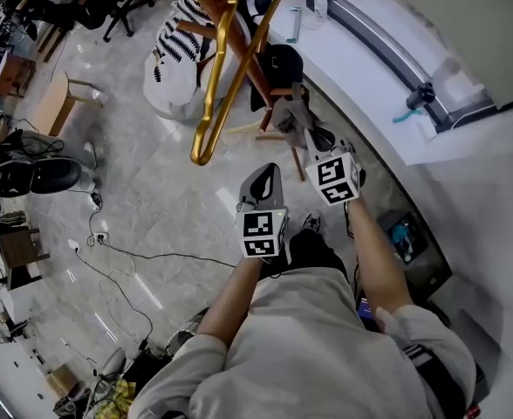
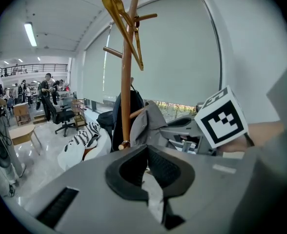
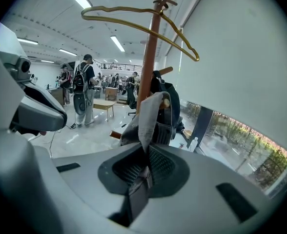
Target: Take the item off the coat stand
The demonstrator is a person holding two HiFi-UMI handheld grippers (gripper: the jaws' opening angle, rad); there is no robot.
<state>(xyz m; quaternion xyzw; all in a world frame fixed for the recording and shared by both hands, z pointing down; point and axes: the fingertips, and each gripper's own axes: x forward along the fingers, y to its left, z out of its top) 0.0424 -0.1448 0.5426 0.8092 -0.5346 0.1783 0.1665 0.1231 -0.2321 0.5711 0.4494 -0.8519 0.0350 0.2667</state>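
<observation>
The wooden coat stand (image 1: 243,55) rises just ahead of me, with a gold hanger (image 1: 211,103) hooked near its top. A grey garment (image 1: 291,116) hangs on a lower peg. My right gripper (image 1: 313,142) is shut on a fold of it. In the right gripper view the grey garment (image 3: 148,116) runs straight up from the closed right gripper (image 3: 146,162) to the stand (image 3: 151,48). My left gripper (image 1: 263,182) hovers lower left of the garment, shut and holding nothing. In its own view the left gripper (image 2: 146,152) points at the pole (image 2: 126,82) and the grey garment (image 2: 151,123).
A dark bag or jacket (image 1: 278,64) also hangs on the stand. A black-and-white striped cloth (image 1: 178,46) lies over a white seat behind it. A white window ledge (image 1: 361,68) runs along the right. Cables (image 1: 126,251) trail over the marble floor. People (image 3: 82,91) stand farther back.
</observation>
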